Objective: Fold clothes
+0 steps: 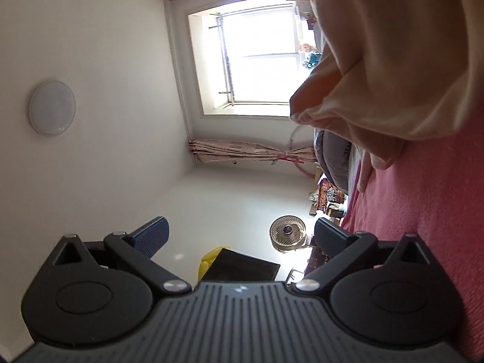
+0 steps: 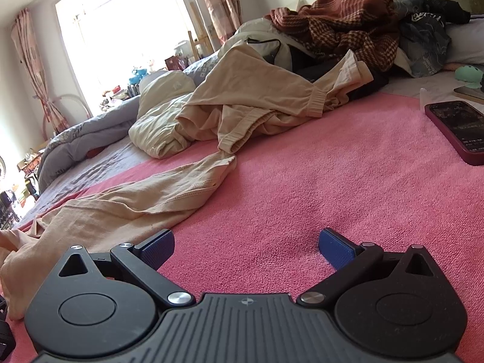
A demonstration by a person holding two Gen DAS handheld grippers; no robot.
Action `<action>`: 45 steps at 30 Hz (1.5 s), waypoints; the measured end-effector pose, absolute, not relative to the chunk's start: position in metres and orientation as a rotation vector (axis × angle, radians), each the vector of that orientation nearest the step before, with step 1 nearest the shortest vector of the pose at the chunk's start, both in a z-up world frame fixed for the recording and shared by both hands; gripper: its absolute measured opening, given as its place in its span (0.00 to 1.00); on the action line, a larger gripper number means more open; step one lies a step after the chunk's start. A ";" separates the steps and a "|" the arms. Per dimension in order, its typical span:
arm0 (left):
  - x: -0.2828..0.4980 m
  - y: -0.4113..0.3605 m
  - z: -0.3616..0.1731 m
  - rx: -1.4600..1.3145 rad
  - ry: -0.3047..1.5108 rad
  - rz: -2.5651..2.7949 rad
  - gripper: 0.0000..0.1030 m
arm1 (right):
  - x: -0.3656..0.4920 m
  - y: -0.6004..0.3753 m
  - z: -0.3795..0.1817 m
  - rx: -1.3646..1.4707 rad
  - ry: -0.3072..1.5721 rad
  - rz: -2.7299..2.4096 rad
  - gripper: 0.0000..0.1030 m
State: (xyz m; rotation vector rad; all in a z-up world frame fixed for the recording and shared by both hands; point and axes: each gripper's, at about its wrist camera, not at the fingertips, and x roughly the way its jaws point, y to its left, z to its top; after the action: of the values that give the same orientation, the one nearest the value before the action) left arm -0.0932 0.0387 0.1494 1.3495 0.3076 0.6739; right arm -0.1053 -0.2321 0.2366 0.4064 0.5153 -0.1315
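No box, basket or other container shows clearly in either view; the clothes lie loose on the bed. The beige garment (image 2: 169,187) lies crumpled on the pink blanket (image 2: 332,187), one part stretched flat toward the left fingertip of the right gripper (image 2: 246,246), the bulkier part bunched farther back; behind it a pile of other clothes (image 2: 341,30) is heaped near the headboard, with a red checked piece on top.

The right gripper has its jaws wide apart, with only bare pink blanket between them; the flat part of the garment is just beside its left pad (image 2: 158,246), and I cannot tell if they touch. The left gripper (image 1: 242,236) also has its jaws wide apart and nothing is between them; its view is rolled sideways, so the bed stands along the right edge.

Only the right wrist view shows a phone (image 2: 456,130) in a dark red case lying on the blanket at the right, and a small green soft thing (image 2: 469,75) behind it. Only the left wrist view shows the ceiling lamp (image 1: 52,107), a round fan (image 1: 287,233) and a dark screen (image 1: 242,267) with something yellow beside it; there the beige cloth (image 1: 393,60) hangs close to the lens at the upper right, over the pink blanket (image 1: 423,211).

The room is a bedroom with white walls; a bright window (image 2: 121,30) has patterned pink curtains (image 2: 33,69) at each side; a grey quilt (image 2: 81,139) lies at the far side of the bed.
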 end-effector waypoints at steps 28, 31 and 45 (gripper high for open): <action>-0.116 0.203 0.251 -0.081 0.905 0.125 1.00 | -0.047 -0.072 0.316 -0.111 0.475 0.424 1.00; -0.129 0.213 0.245 -0.117 0.905 0.156 1.00 | -0.023 -0.017 0.307 -0.207 0.596 0.446 0.47; -0.148 0.207 0.267 -0.186 0.741 0.041 1.00 | -0.140 -0.130 0.340 -0.059 0.556 0.095 0.11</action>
State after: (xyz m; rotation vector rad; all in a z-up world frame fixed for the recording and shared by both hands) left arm -0.1483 0.2068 0.2670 -0.1858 0.7412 0.0407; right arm -0.1404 -0.1301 0.3398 -0.0586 0.5555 0.0953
